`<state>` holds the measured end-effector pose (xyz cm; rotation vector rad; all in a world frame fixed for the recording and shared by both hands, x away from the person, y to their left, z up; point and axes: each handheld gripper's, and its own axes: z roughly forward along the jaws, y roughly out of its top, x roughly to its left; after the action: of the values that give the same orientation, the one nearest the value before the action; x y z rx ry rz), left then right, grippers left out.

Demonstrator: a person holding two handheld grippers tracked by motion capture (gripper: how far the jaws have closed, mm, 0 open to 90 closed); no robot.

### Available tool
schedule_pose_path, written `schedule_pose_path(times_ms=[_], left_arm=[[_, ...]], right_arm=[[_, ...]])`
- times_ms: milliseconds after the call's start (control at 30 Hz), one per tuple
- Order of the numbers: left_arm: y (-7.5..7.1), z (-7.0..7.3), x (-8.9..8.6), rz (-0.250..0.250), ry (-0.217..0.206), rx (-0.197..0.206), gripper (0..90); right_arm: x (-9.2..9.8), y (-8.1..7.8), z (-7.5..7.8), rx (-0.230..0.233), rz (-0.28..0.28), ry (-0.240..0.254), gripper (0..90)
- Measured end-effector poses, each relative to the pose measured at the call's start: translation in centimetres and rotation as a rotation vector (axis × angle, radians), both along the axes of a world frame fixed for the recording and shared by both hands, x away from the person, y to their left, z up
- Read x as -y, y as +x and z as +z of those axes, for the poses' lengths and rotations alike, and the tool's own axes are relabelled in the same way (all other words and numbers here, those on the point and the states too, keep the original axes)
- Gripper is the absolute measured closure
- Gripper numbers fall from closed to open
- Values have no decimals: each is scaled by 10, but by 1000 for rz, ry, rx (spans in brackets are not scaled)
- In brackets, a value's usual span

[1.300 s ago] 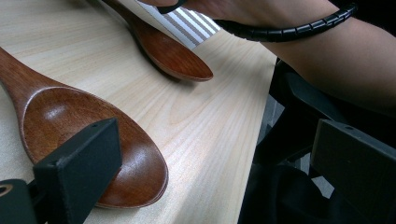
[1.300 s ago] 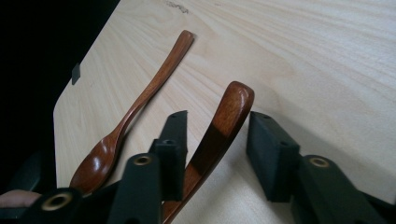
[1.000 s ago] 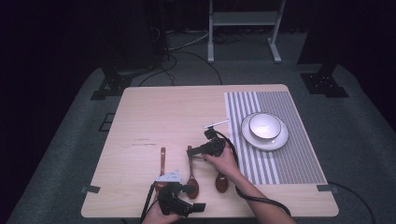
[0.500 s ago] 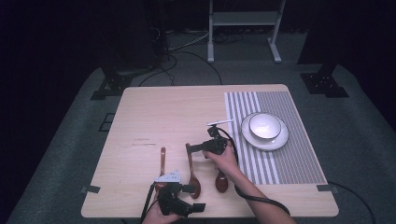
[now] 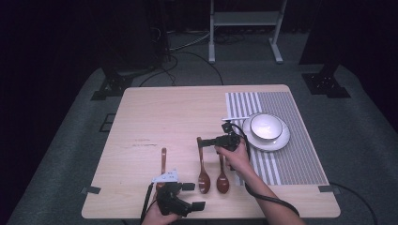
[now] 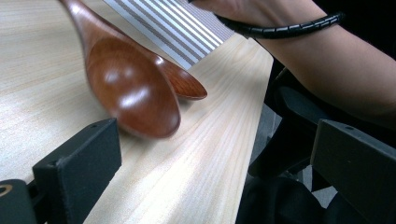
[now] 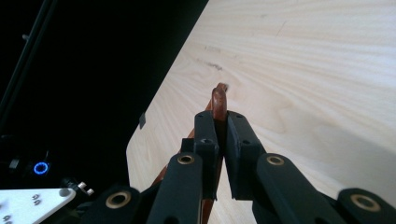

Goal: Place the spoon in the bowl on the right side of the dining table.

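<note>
Three brown wooden spoons lie near the table's front edge. My right gripper (image 5: 209, 140) is shut on the handle end of the middle spoon (image 5: 202, 171); in the right gripper view the handle tip (image 7: 219, 95) sticks out past the shut jaws of the right gripper (image 7: 223, 119). The right spoon (image 5: 222, 180) lies beside it. The left spoon (image 5: 163, 159) has its bowl hidden under my left gripper (image 5: 192, 196), which stands open, pointing right. In the left gripper view the open left gripper (image 6: 215, 154) faces the middle spoon's bowl (image 6: 133, 93), with the right spoon's bowl (image 6: 184, 84) behind.
A grey striped placemat (image 5: 291, 164) covers the table's right part. On it a white bowl (image 5: 266, 125) sits on a white plate (image 5: 280, 139). A thin white item (image 5: 234, 118) lies at the mat's left edge. The person's right forearm (image 6: 327, 70) crosses the front edge.
My right gripper has shifted a little to the far right, taking the middle spoon's handle with it. The left gripper has stayed put.
</note>
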<state>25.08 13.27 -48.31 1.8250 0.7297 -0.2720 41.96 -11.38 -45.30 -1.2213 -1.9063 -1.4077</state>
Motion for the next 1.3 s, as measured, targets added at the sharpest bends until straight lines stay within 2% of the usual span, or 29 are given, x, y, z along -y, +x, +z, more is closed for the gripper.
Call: schedule_pose_path(times_ms=[933,1300], left_arm=[[1,-2,0,1,12,-5,7],[1,-2,0,3,13,-6,6]], right_arm=[[89,14,39,49,-253,28,836],[121,19,50,66,-349,32,835]])
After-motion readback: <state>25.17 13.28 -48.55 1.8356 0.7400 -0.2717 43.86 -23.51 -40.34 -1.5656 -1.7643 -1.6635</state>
